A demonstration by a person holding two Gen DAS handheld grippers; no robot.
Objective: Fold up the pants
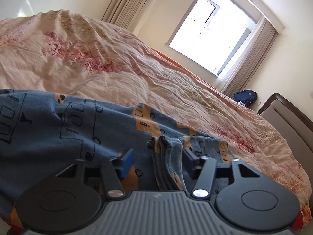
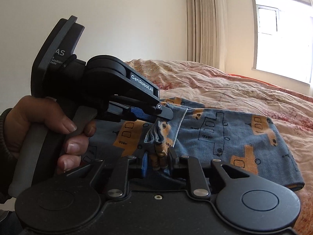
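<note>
The pants (image 2: pixel 225 133) (blue, printed with orange vehicles) lie folded on a wrinkled pink bedspread (image 1: pixel 121 62), near its near edge, with a bunched hem ridge standing up at the near side. The left gripper (image 1: pixel 156 159) rests low over this ridge with its jaws spread; the ridge sits between the blue pads (image 1: pixel 127 162) without either pad pressing it. Seen from the right wrist, the left gripper (image 2: pixel 156 115) is held in a hand (image 2: pixel 49 129) by its grey handle, its tip just above the hem. The right gripper (image 2: pixel 157 161) has a narrower gap, and a fold of cloth stands in it; whether the pads pinch it I cannot tell. Far right, a bright window (image 1: pixel 211 37) with curtains (image 1: pixel 248 58), a blue backpack (image 1: pixel 245 98) on the floor, and a headboard (image 1: pixel 289 121).
</note>
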